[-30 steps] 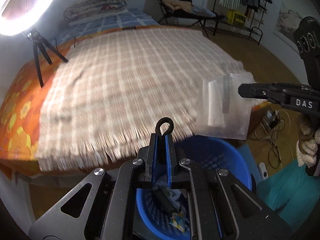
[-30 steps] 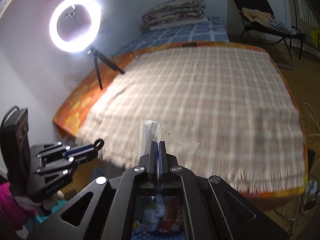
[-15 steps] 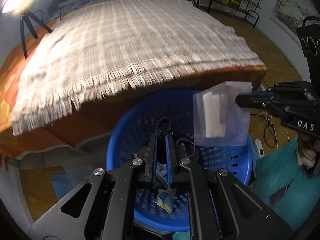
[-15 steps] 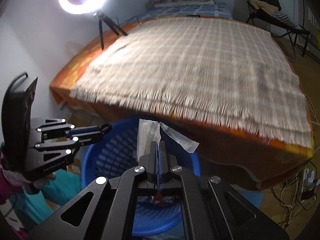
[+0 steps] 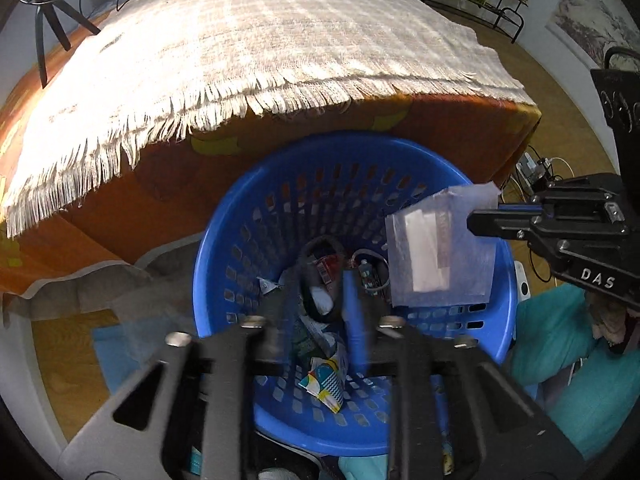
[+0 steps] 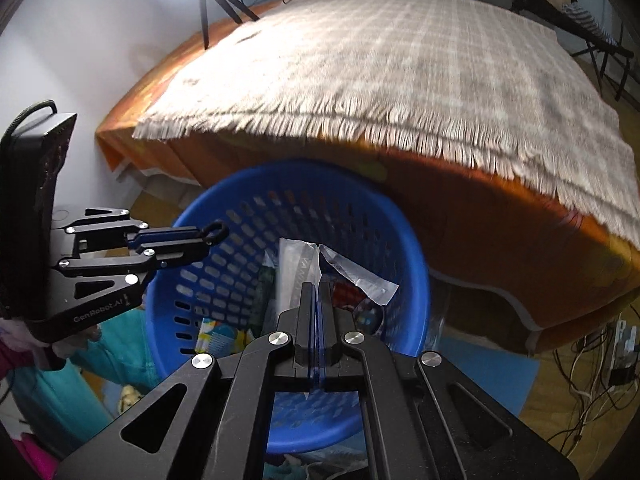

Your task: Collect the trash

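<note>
Both wrist views look steeply down, close over the blue basket [image 5: 224, 248], toward the bed [image 5: 280, 28] beyond. The left view looks from the basket's left side, with the right hand-held gripper [image 5: 476, 222] at its right edge. The right view faces it from the other side, with the left hand-held gripper [image 6: 208, 240] at its left edge.

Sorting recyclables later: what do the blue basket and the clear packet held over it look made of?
Blue basket: apparently moulded plastic, smooth and slightly glossy, its walls perforated with regular slots. Clear packet: seemingly thin transparent plastic film, creased, with a white insert showing through, pinched by the right gripper.
</note>
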`<action>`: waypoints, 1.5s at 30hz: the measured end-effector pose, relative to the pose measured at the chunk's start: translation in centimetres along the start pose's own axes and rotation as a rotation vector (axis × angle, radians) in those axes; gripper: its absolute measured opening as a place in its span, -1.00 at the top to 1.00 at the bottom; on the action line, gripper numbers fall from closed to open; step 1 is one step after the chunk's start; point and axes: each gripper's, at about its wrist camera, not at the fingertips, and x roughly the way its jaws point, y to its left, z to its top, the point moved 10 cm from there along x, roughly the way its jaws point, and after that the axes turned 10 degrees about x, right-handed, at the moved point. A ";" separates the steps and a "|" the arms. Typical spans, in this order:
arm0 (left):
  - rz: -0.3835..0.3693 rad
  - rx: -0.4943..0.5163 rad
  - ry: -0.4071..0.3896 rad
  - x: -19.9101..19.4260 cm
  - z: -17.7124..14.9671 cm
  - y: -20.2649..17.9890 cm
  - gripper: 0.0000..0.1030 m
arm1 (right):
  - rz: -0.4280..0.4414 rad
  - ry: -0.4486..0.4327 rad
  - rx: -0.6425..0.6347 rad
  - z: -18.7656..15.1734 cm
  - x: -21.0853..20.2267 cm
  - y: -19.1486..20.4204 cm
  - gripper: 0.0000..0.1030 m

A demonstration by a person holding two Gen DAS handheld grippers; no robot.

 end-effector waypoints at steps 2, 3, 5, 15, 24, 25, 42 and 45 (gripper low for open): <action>0.002 0.001 -0.003 -0.1 0.0 0.1 0.35 | -0.012 0.016 0.003 -0.3 0.5 -0.1 1.00; 0.004 0.002 -0.003 -0.1 0.0 0.1 0.35 | -0.019 0.022 0.000 -0.4 0.7 -0.1 1.00; 0.004 0.000 -0.003 -0.2 0.0 0.2 0.34 | -0.032 0.028 -0.008 -0.6 0.9 0.0 0.99; 0.028 -0.027 -0.022 -0.8 0.3 1.2 -0.17 | -0.055 0.010 -0.040 -0.5 1.0 0.6 0.07; 0.064 -0.077 -0.078 -2.3 2.5 3.4 -0.37 | -0.098 -0.040 -0.040 1.2 -0.4 -0.4 0.06; 0.064 -0.084 -0.085 -2.5 2.8 3.6 -0.37 | -0.107 -0.049 -0.043 1.4 -0.6 -0.4 0.05; 0.107 -0.120 -0.231 -6.9 9.4 6.2 -0.38 | -0.147 -0.221 -0.033 8.1 -4.5 -0.6 -0.31; 0.110 -0.120 -0.255 -7.8 10.4 6.2 -0.39 | -0.142 -0.248 -0.031 9.4 -5.4 -0.5 -0.31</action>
